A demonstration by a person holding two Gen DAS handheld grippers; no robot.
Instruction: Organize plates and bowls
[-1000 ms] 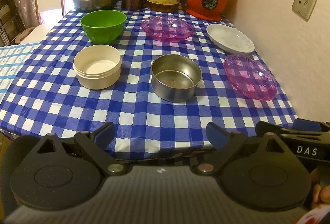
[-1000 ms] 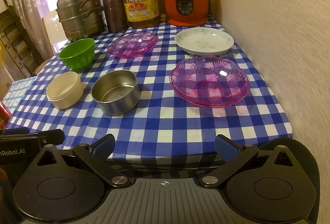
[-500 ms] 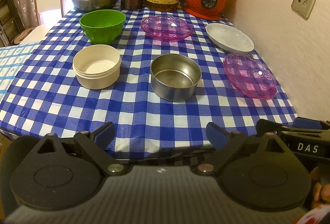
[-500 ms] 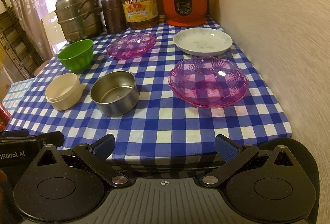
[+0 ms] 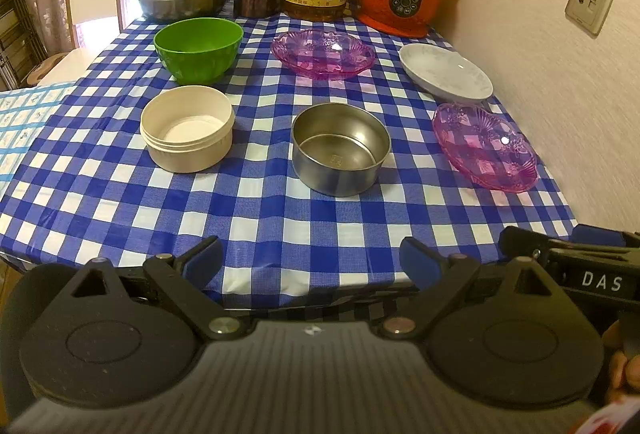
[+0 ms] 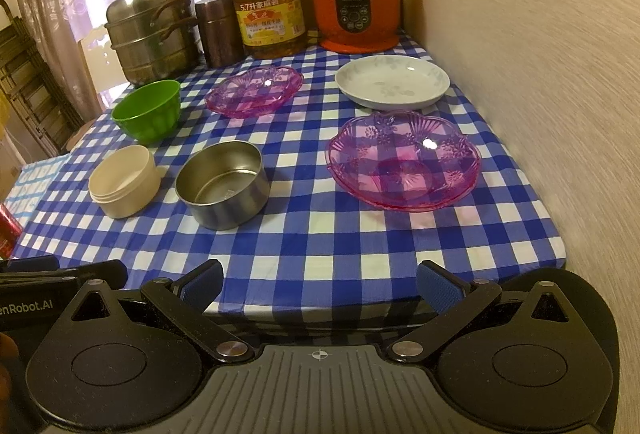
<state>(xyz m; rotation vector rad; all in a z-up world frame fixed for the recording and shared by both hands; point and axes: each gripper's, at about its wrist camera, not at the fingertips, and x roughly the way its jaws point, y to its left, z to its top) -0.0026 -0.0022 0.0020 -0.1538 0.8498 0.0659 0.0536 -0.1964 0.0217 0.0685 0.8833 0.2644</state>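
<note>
Round steel bowl [image 5: 340, 148] mid-table on blue-checked cloth [image 5: 260, 210], beside cream plastic bowl [image 5: 187, 127]; pink glass dish [image 6: 404, 162] near wall edge. Left tongs [image 5: 311, 261] and right tongs [image 6: 319, 282] spread wide, empty, at the table's near edge.

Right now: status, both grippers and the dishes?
Left gripper and right gripper open, empty, off the table edge. Steel bowl and pink dish nearest, unstacked. Path clear.
</note>
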